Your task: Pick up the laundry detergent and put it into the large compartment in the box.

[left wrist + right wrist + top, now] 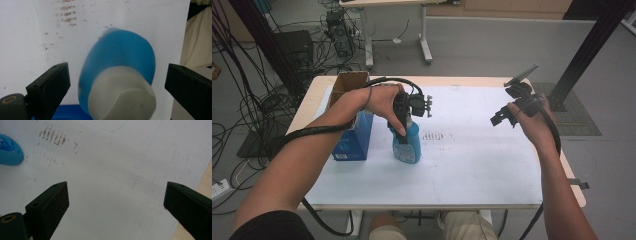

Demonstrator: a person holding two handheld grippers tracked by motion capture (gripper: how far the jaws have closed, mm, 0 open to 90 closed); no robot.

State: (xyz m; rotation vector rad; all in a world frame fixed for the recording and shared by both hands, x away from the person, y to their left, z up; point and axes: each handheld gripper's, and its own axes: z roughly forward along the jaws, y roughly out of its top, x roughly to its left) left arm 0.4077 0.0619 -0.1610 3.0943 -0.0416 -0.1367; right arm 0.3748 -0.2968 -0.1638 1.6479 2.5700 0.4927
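White table sheet [472, 165] bears blue bottle [408, 145] directly beneath left hand-held gripper [404, 134].

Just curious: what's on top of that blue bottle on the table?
A white cap tops the blue bottle. The left gripper hangs over it, jaws open on either side. The bottle's contents can't be seen.

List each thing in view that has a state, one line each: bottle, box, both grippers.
blue bottle: upright on the white sheet, white cap on, not gripped.
cardboard box: top flaps open, standing beside the bottle.
left gripper: open, jaws either side of the bottle's cap, not touching.
right gripper: open, empty, above the sheet.
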